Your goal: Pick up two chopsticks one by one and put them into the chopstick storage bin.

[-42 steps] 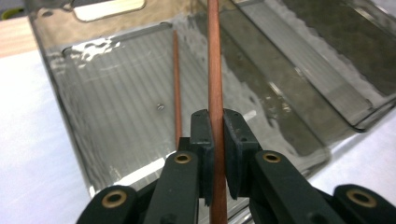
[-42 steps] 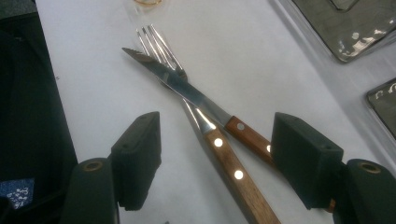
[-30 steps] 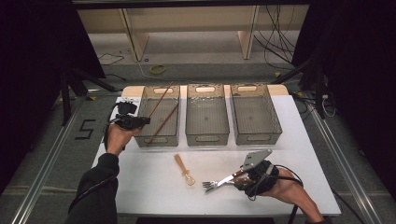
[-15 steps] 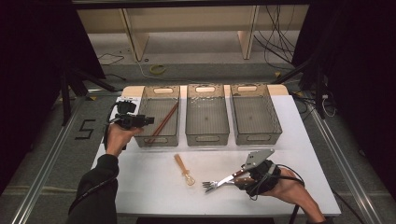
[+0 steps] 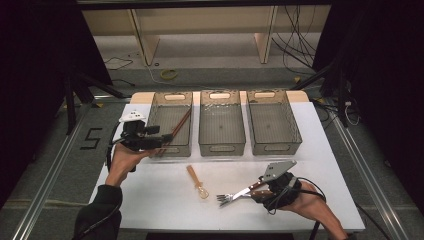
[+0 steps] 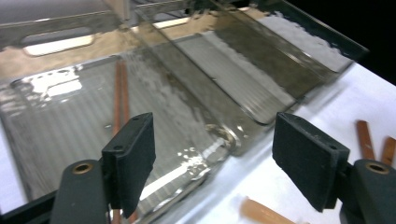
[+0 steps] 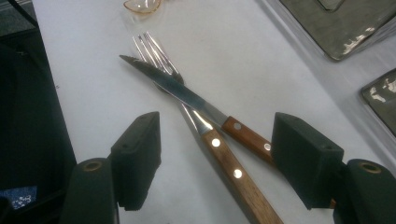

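A person works two hand-held grippers over a white surface [image 5: 165, 200] that carries three clear bins in a row along its far side. The left gripper [image 5: 162, 140] hovers at the near edge of the left bin [image 5: 170, 150], its fingers [image 6: 133, 158] wide apart after just opening, with nothing between them. A pair of brown chopsticks [image 5: 177, 127] lies slanted inside that bin, and the left gripper view looks along them across the bin's ribbed clear floor. The middle bin [image 5: 222, 147] and the right bin [image 5: 275, 145] stand just beside it to the right. At the near right of the surface, the right gripper [image 5: 257, 190] sits low over a fork [image 7: 205, 128] and a knife [image 7: 187, 95], both with riveted wooden handles and crossed one over the other. Its fingers [image 7: 140, 154] stand wide on either side of the two handles, and the pads press on neither. A translucent amber spoon [image 5: 196, 181] lies on the surface between the two grippers, near the fork's tines.
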